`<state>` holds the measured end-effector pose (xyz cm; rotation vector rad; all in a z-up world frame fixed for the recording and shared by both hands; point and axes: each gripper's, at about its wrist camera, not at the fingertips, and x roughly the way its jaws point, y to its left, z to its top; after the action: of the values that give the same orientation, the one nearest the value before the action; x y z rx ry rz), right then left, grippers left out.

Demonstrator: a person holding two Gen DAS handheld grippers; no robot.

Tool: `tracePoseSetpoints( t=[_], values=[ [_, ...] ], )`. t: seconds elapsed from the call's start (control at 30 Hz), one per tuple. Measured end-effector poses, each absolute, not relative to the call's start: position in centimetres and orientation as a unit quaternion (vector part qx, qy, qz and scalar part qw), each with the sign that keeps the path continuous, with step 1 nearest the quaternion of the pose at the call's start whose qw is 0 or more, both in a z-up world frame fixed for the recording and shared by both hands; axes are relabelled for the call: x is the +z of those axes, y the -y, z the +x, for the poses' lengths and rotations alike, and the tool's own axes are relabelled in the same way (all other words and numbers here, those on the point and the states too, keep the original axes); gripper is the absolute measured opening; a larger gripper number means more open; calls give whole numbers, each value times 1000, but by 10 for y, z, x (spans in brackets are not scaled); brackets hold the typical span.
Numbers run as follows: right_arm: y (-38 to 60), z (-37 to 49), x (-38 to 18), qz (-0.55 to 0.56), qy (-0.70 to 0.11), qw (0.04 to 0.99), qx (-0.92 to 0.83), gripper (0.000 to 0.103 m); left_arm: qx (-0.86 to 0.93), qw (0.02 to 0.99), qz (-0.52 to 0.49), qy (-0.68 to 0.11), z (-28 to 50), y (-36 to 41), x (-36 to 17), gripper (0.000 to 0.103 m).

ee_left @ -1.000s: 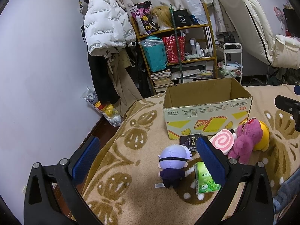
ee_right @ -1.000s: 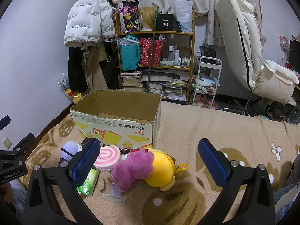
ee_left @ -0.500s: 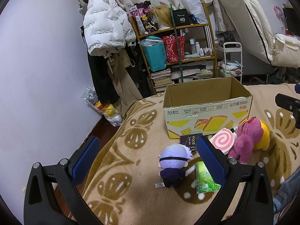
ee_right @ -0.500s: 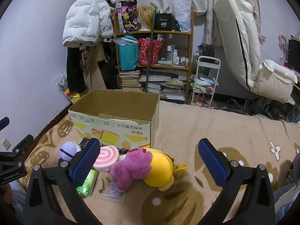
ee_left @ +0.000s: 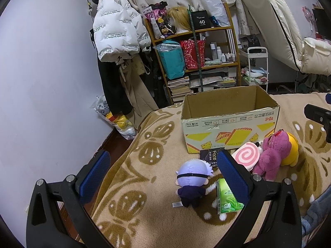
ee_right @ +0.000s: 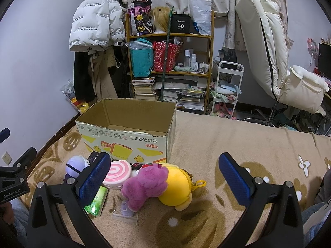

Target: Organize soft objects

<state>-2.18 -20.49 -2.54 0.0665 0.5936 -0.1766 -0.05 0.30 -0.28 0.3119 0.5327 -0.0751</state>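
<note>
I hold my left gripper low over the near left part of the bed, its blue-padded fingers spread wide apart with nothing between them. It points toward the far side, where an open cardboard box stands on the brown patterned blanket. Just ahead of my left fingers a small doll with pale lilac hair stands with its back to me, and a green tissue pack lies just right of it, partly behind my right-hand finger pad.

My right gripper hovers over the near middle of the bed, level and aimed at the box; its fingers are also wide apart and empty. Below and between them a purple plush bear lies against a yellow plush toy, the two touching. Left of the bear sits a round pink swirl cushion, near the front wall of the box. A dark packet printed "face" lies between the doll and the box. A small clear plastic packet lies on the blanket just in front of the bear.

From the left view, part of my right gripper shows at the right edge; from the right view, my left one shows at the left edge.
</note>
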Motion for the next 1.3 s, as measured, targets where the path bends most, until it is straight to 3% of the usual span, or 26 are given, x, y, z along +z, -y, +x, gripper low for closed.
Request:
tracePoseSetpoints(
  t=[0.9,1.3],
  values=[
    [205,-20,-32,37,-306,948,-84,103,-39,944,162,-285,6,4,-13,101],
    [207,-6,-42,44,-351,932,-81,103,-85,922,140,-350,11,26,-40,101]
  ],
)
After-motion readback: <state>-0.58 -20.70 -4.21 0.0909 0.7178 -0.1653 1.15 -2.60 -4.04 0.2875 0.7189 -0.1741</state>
